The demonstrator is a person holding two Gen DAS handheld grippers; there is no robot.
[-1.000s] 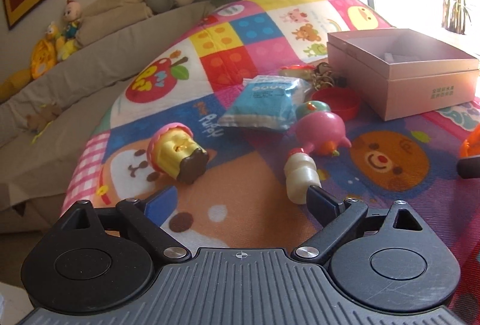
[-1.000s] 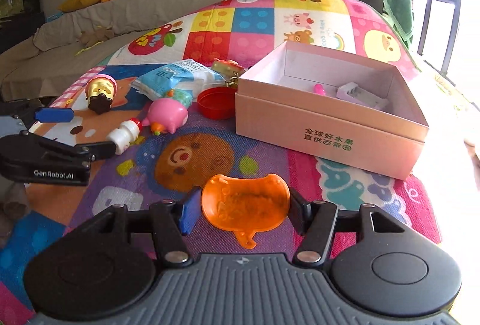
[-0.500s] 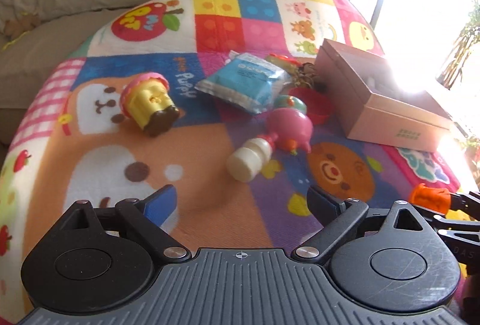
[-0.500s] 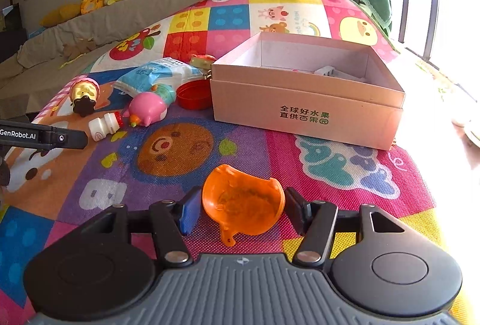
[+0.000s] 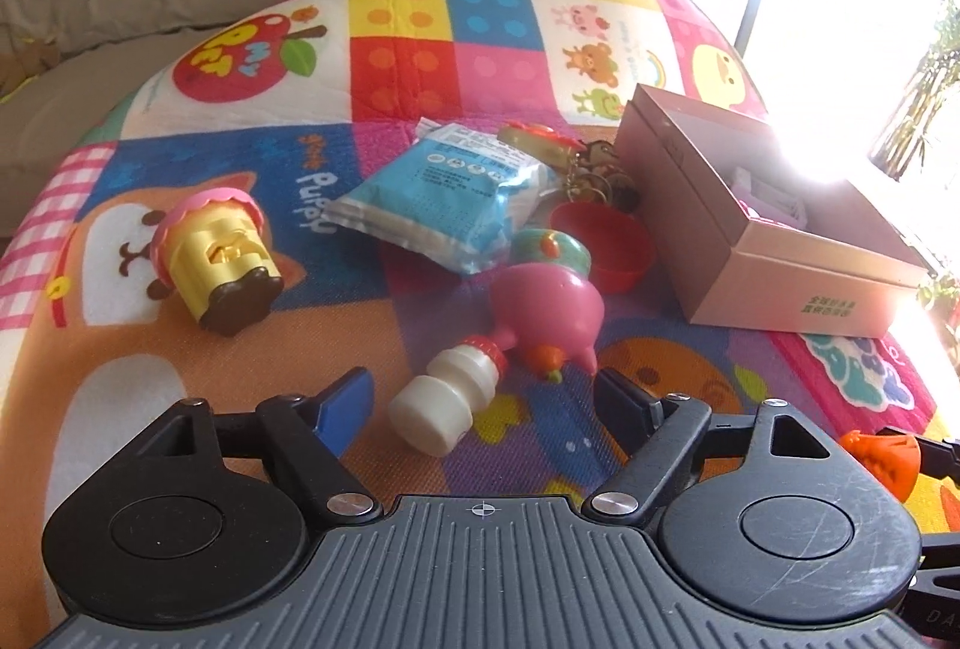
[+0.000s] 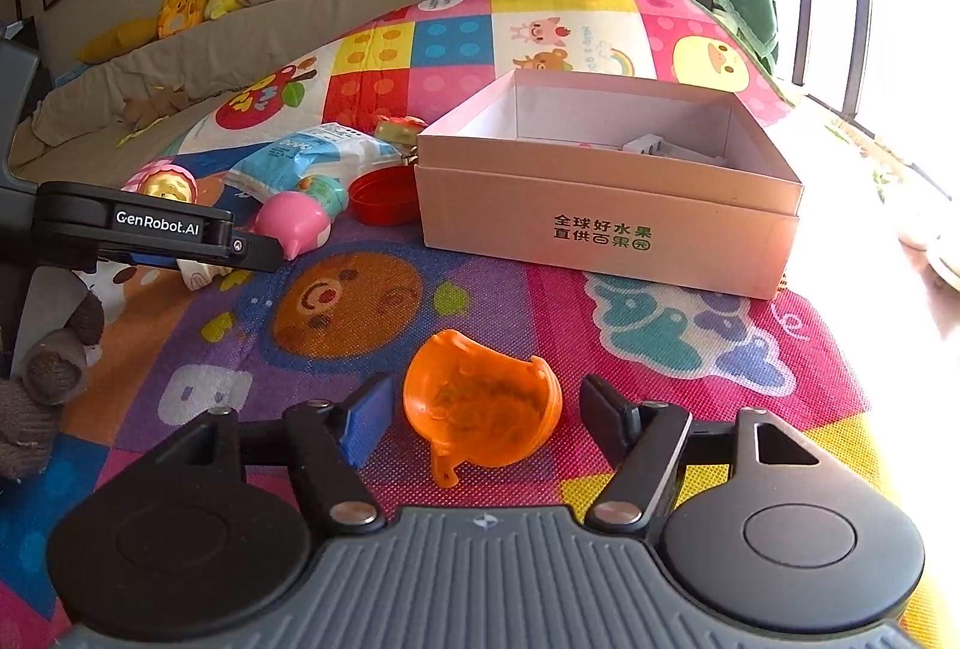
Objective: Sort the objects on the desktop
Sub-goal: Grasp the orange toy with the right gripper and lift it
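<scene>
A small white bottle with a red cap [image 5: 444, 406] lies on its side on the colourful play mat [image 5: 240, 349]. It is between the closing jaws of my left gripper [image 5: 483, 397], and the pads do not touch it. An orange half-shell [image 6: 483, 409] rests on the mat between the opening jaws of my right gripper [image 6: 485, 409], with a gap on each side. The open pink box [image 6: 606, 223] stands beyond it, a few small items inside. In the left wrist view the box [image 5: 720, 241] is at the right.
Behind the bottle lie a pink toy [image 5: 546, 313], a red bowl [image 5: 606, 241], a blue packet [image 5: 444, 193], keys [image 5: 591, 169] and a yellow cupcake toy [image 5: 210, 259]. A grey knitted sleeve [image 6: 42, 385] shows at the left. The mat's right edge drops off past the box.
My left gripper swung over the white bottle and its jaws narrowed around it. My right jaws widened and let go of the orange half-shell, which now lies on the mat.
</scene>
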